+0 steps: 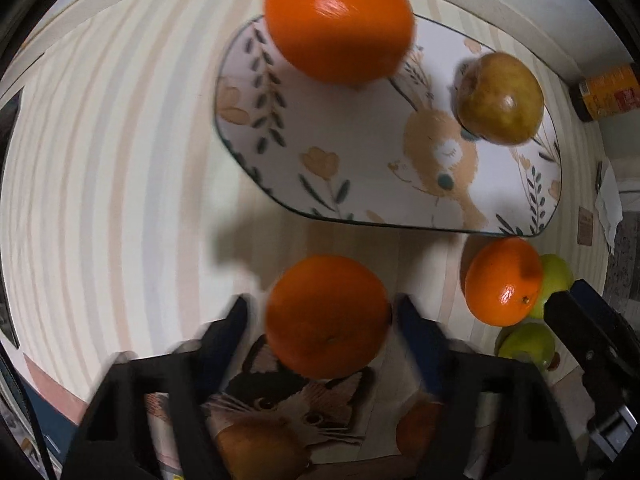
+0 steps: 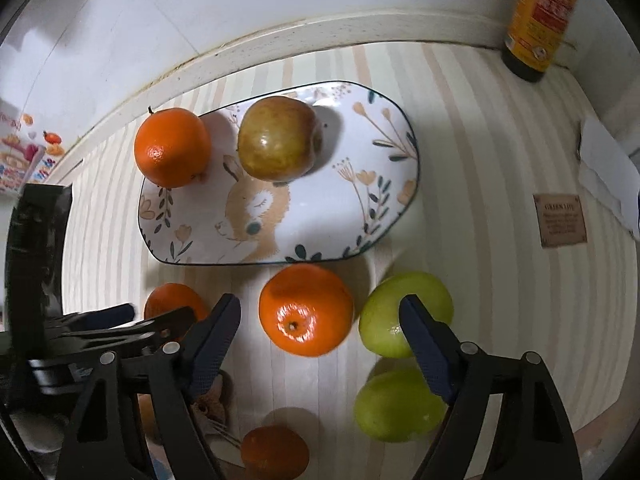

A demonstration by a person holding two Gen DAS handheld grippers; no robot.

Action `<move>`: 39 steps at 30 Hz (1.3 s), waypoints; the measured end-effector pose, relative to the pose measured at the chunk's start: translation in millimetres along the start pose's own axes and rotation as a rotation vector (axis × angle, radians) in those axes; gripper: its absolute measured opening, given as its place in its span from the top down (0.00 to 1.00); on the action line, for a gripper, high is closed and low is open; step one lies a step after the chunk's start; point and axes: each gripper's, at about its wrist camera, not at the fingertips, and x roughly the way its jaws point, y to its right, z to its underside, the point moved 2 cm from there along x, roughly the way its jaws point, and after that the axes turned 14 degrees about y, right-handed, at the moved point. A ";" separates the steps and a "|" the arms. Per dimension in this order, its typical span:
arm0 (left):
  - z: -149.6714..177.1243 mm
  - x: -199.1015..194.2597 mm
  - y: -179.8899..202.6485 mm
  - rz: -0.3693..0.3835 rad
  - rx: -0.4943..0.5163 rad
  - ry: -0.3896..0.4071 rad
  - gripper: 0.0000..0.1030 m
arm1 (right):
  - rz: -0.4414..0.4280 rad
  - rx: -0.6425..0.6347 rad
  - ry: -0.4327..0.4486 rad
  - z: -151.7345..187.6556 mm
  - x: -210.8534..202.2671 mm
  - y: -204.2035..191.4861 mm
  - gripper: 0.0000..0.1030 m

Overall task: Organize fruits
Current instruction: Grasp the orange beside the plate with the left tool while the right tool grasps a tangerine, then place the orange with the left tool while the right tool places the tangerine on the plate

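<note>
Nearest the left tool (image 1: 326, 312), a glossy round orange (image 1: 327, 316) sits between its blue-padded fingers (image 1: 416, 336), stem dimple facing up; blur hides whether the pads press it, so I cannot tell if it is gripped. It lies at the edge of a cat-printed plate (image 1: 304, 408), where another orange fruit (image 2: 275, 450) also rests.

The right tool (image 2: 320, 320) hangs with jaws spread wide, grasping nothing; a second shiny orange (image 2: 306, 310) stands on the striped table (image 2: 500, 160) between its fingers, untouched, stem end up. Two smooth yellow-green apples (image 2: 406, 314) lie just beside it to the right.

Farther off, an oblong white ceramic plate with a rabbit and leaf print (image 2: 360, 216), long axis running left to right, holds a third orange (image 2: 172, 146) on its left rim and a russet-green apple (image 2: 280, 138), touching or nearly so.
</note>
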 end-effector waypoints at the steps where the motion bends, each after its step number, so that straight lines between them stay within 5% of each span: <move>1: 1.0 -1.6 2.0 -0.008 0.010 0.012 0.39 | -0.002 0.007 0.001 1.6 -2.4 2.0 0.18; 12: 23.0 -13.6 -17.1 -0.033 0.006 0.027 0.39 | -0.009 0.025 0.010 6.6 -1.5 -4.9 0.20; 16: 24.8 -14.8 -19.2 -0.030 -0.009 0.031 0.39 | -0.086 0.021 -0.003 2.1 -7.9 -19.6 0.27; 25: 19.9 -16.2 -22.2 -0.033 -0.012 0.034 0.39 | 0.019 -0.016 -0.078 10.1 23.1 -24.4 0.28; 32: 17.3 -18.7 -19.4 -0.040 -0.015 0.038 0.39 | 0.193 -0.267 -0.050 14.2 46.5 -47.4 0.36; 35: 19.6 -18.7 -20.4 -0.035 -0.024 0.032 0.40 | 0.165 -0.260 -0.058 17.5 42.9 -45.8 0.37; 39: 26.2 -18.4 -21.4 -0.024 -0.019 0.029 0.39 | 0.002 -0.167 -0.149 38.0 31.7 -40.8 0.37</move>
